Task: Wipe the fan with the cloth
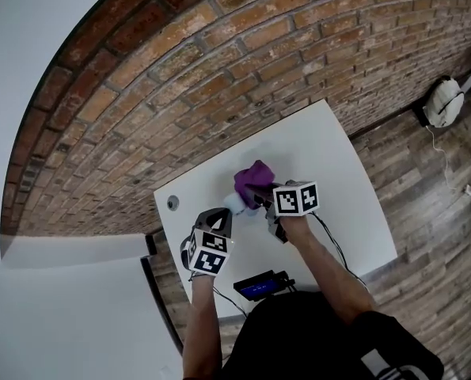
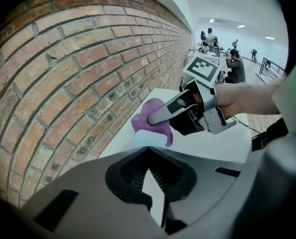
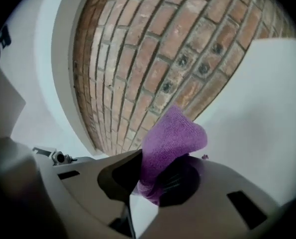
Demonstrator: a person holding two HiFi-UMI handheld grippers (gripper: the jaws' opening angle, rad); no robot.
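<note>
A white table (image 1: 354, 188) stands against a brick wall (image 1: 219, 70) on wooden flooring (image 1: 433, 212).

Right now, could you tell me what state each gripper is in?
Left gripper: closed.
Right gripper: closed on the purple cloth.

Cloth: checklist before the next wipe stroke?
1. Cloth pinched in right tongs: ok.
2. Cloth on the fan: ok, it drapes over the fan's top.
3. Left tongs shut with nothing between them: ok.
4. Left tongs steadying the fan: cannot tell. The tips are right by it, but no contact shows.
5. Fan well in from the table edge: ok.
6. Fan upright: cannot tell, the cloth hides most of it.
</note>
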